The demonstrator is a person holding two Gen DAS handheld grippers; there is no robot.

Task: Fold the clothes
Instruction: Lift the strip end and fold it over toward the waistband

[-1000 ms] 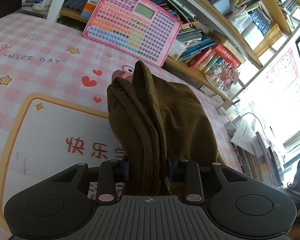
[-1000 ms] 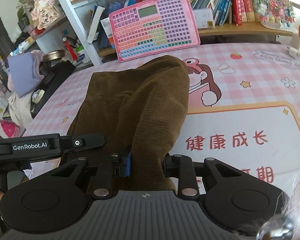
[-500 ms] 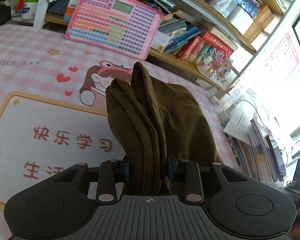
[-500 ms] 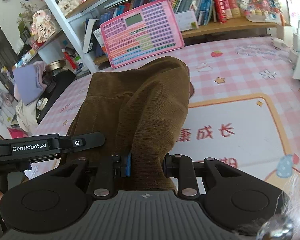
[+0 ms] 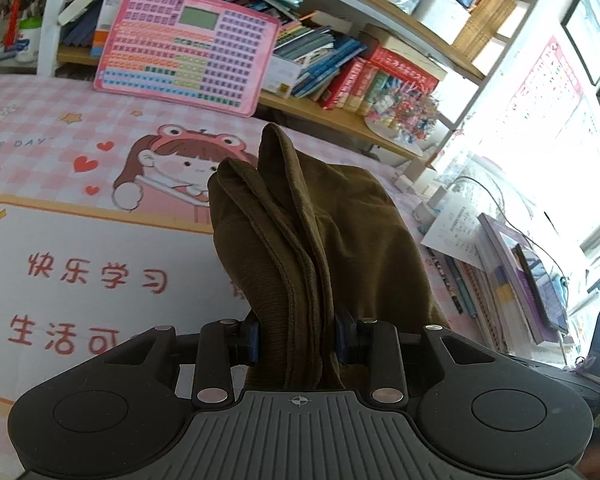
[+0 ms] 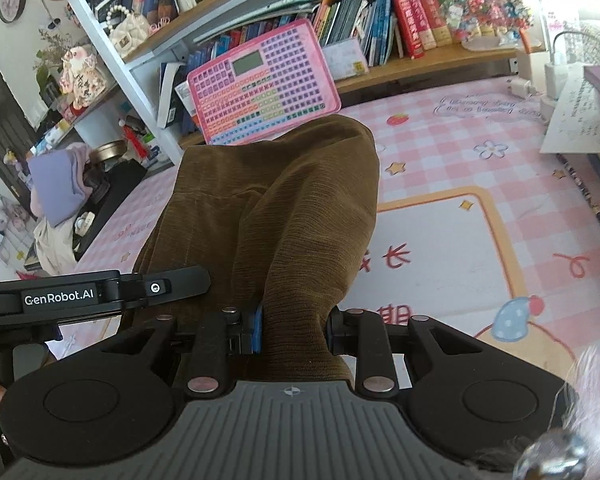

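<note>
My left hand-held gripper (image 5: 298, 334) clamped on bunched layered edge of olive-brown corduroy garment (image 5: 300, 240). My right hand-held gripper (image 6: 294, 330) clamped on another part of same garment (image 6: 276, 208). Cloth hangs lifted above pink checked cartoon-print counter mat (image 5: 80, 248), nearer me than pink toy keyboard tablet (image 5: 188, 46). Two-point hold likely keeps stacked layers aligned for next fold; lay-down not yet done.

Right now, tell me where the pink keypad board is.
The pink keypad board leans against the bookshelf at the far edge of the pink checked mat, beyond the brown garment; both wrist views show it upper centre, left of the red books.
</note>
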